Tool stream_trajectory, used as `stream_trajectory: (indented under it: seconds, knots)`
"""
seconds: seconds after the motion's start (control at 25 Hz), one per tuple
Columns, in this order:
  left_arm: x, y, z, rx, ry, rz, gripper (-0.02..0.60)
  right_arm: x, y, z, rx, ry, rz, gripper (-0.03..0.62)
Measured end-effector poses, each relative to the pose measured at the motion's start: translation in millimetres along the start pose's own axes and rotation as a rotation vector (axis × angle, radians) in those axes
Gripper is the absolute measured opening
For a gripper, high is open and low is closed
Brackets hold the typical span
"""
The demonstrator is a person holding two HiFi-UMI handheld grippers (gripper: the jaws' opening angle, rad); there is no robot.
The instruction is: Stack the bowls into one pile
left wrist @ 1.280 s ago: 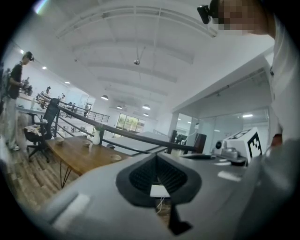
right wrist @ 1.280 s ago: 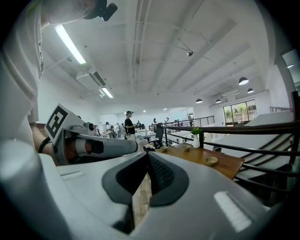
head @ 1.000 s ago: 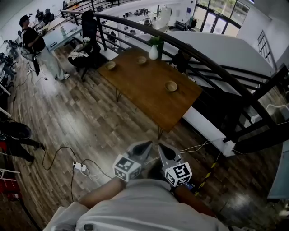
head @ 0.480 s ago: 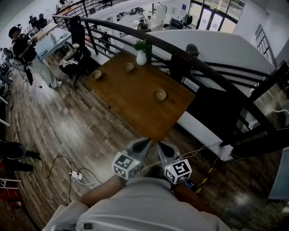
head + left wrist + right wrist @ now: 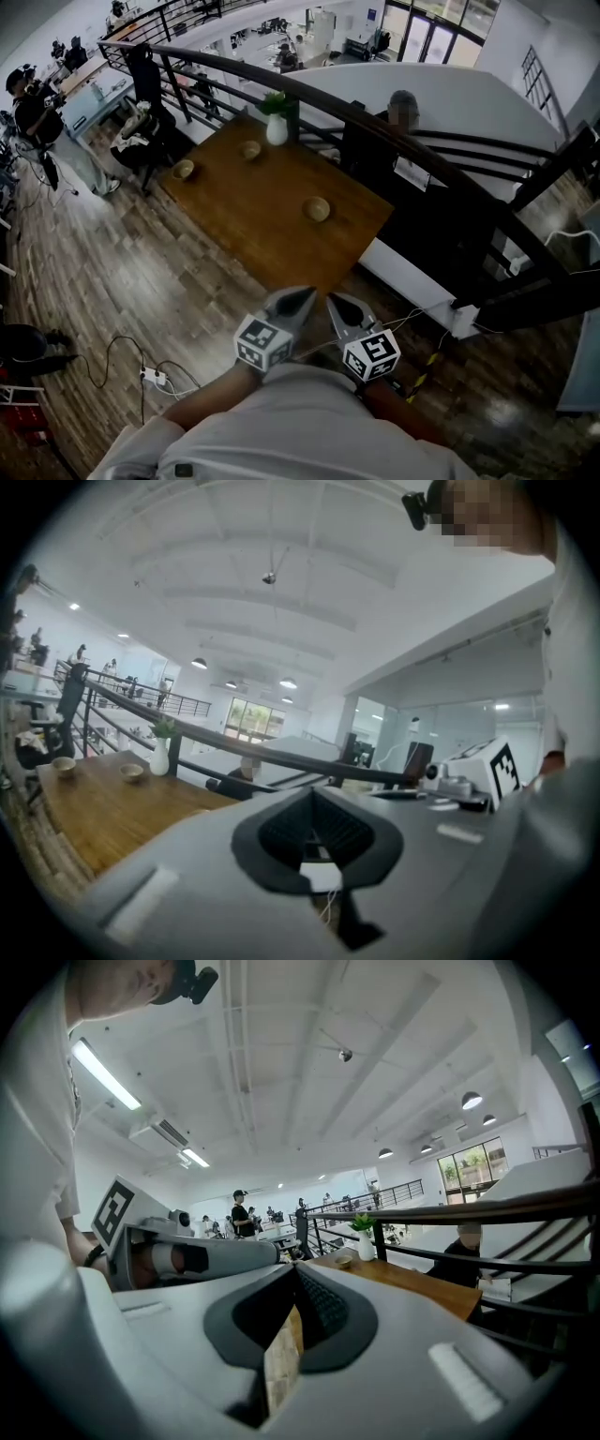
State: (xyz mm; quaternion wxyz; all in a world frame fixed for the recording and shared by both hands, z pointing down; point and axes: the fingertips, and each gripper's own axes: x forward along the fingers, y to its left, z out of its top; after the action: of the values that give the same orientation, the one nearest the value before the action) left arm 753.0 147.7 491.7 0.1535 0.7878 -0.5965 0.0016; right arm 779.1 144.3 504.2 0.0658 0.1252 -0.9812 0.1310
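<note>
Three small wooden bowls stand apart on the brown table (image 5: 281, 234): one bowl (image 5: 317, 208) near the right edge, a second bowl (image 5: 250, 149) by the vase, a third bowl (image 5: 184, 169) at the left end. Both grippers are held side by side close to the person's chest, short of the table's near corner and touching nothing. The left gripper (image 5: 300, 300) is shut and empty, and the right gripper (image 5: 337, 304) is shut and empty too. The left gripper view shows two bowls (image 5: 64, 765) far off to the left. A single bowl (image 5: 343, 1261) shows beyond the jaws in the right gripper view.
A white vase with a plant (image 5: 277, 127) stands at the table's far edge. A dark curved railing (image 5: 412, 141) runs behind the table, with a person (image 5: 398, 122) beyond it. A power strip and cables (image 5: 155, 377) lie on the wooden floor at left. A chair (image 5: 141, 131) stands by the table's left end.
The table and bowls have slid left and a little lower in the head view as the person walks closer. Both grippers keep their place before the chest, still shut.
</note>
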Motion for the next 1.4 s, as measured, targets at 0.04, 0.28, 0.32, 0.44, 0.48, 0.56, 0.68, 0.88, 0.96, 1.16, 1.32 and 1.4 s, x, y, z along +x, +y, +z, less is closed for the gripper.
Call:
stream_trajectory:
  seconds: [0.04, 0.28, 0.32, 0.44, 0.48, 0.56, 0.68, 0.88, 0.96, 1.16, 1.32, 1.4]
  knots:
    - [5, 3, 1, -0.001, 0.003, -0.012, 0.005, 3, -5, 2, 0.000, -0.003, -0.008, 0.006]
    - [31, 32, 18, 0.006, 0.008, -0.080, 0.005, 32, -30, 15, 0.007, -0.007, -0.077, 0.006]
    - [35, 38, 20, 0.005, 0.013, -0.092, 0.005, 40, -32, 16, 0.007, -0.006, -0.085, 0.006]
    - [47, 58, 25, 0.005, 0.033, -0.128, 0.005, 61, -43, 22, 0.015, -0.009, -0.117, 0.006]
    - [50, 65, 28, 0.007, 0.036, -0.139, 0.005, 68, -47, 25, 0.017, -0.012, -0.130, 0.006]
    - [55, 82, 35, 0.012, 0.040, -0.163, 0.005, 83, -55, 31, 0.019, -0.021, -0.159, 0.006]
    - [58, 115, 46, 0.014, 0.050, -0.204, 0.005, 111, -64, 41, 0.028, -0.034, -0.207, 0.006]
    - [51, 172, 70, 0.041, 0.063, -0.272, 0.005, 169, -63, 55, 0.047, -0.036, -0.296, 0.006]
    - [48, 194, 80, 0.048, 0.069, -0.299, 0.005, 190, -63, 61, 0.060, -0.043, -0.333, 0.006]
    - [35, 250, 93, 0.055, 0.087, -0.368, 0.005, 243, -47, 70, 0.067, -0.060, -0.409, 0.006]
    - [30, 271, 91, 0.044, 0.102, -0.415, 0.005, 265, -36, 65, 0.073, -0.054, -0.449, 0.006]
    - [32, 273, 89, 0.028, 0.111, -0.433, 0.005, 266, -35, 62, 0.079, -0.043, -0.463, 0.008]
